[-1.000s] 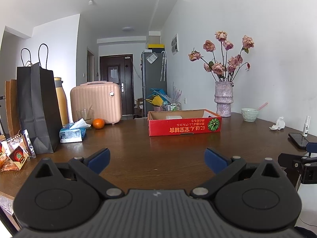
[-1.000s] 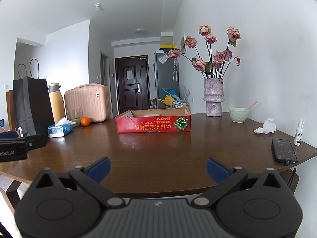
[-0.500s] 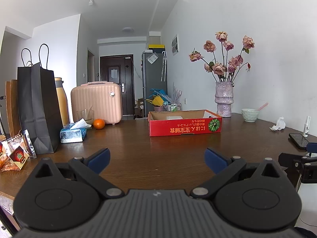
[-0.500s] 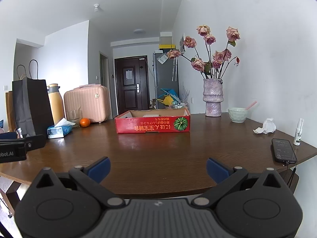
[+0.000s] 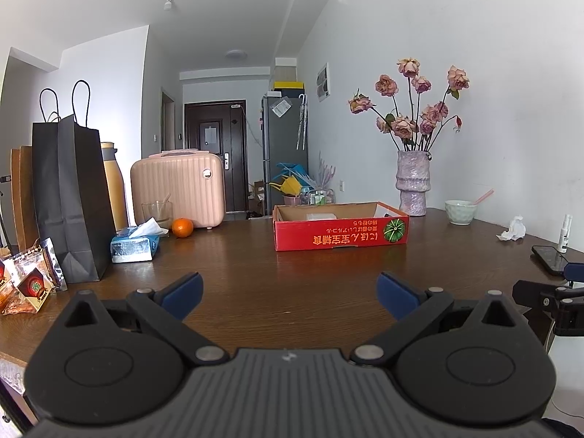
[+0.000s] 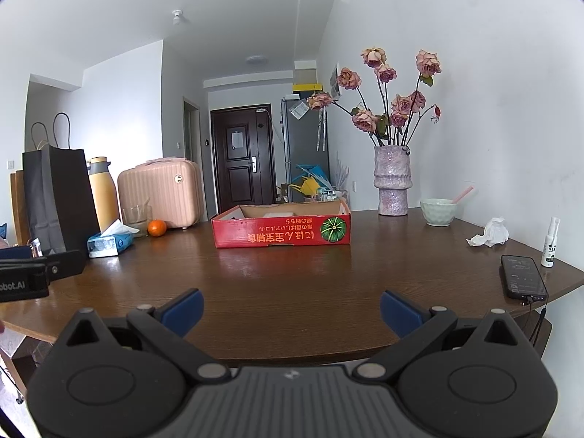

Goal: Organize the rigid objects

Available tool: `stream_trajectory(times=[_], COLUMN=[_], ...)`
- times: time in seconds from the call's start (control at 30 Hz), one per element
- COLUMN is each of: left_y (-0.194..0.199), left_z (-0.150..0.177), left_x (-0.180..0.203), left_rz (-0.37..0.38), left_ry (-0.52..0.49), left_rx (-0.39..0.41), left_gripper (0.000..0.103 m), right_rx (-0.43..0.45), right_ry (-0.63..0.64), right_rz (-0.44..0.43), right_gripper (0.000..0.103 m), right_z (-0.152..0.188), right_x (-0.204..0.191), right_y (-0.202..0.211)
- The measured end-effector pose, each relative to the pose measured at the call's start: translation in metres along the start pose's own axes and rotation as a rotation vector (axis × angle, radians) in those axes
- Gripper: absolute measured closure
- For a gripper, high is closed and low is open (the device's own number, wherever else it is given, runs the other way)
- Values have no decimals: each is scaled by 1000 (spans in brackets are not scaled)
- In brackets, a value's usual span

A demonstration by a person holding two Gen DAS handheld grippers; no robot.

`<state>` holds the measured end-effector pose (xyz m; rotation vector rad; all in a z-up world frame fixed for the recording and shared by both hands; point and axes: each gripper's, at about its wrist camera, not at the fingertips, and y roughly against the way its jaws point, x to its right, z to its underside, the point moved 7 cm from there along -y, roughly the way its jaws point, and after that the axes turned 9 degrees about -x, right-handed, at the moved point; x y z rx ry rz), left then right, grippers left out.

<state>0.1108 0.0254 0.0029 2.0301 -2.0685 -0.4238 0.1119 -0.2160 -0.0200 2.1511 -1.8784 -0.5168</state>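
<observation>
Both the left gripper [image 5: 288,290] and right gripper [image 6: 291,308] gape wide, empty, at lower frame. One shallow red cardboard box [image 5: 341,235] sits mid-frame on the brown wooden table [image 5: 255,284]; one round orange [image 5: 182,227] lies at centre-left.

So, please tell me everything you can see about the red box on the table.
The red cardboard box is shallow and open-topped, brown inside, standing flat on the wooden table near its middle. Its front wall shows yellow upside-down print and a green pumpkin picture. Something pale lies inside, mostly hidden. Nothing on the table touches it; both grippers are far from it.
</observation>
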Motion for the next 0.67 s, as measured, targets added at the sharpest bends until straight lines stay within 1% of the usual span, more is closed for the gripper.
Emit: stream_trajectory(times=[0.57, 0.67], left_y=[2, 4], left_z=[-1, 1], left_x=[3, 6], left_rz=[-17, 5], left_ry=[-8, -29], left_rx=[20, 25], left_gripper=[0, 0], right_rx=[6, 10], right_ry=[-3, -4], right_rz=[-1, 1], right_gripper=[0, 0], right_z=[0, 0], right_x=[0, 0], right_y=[0, 0])
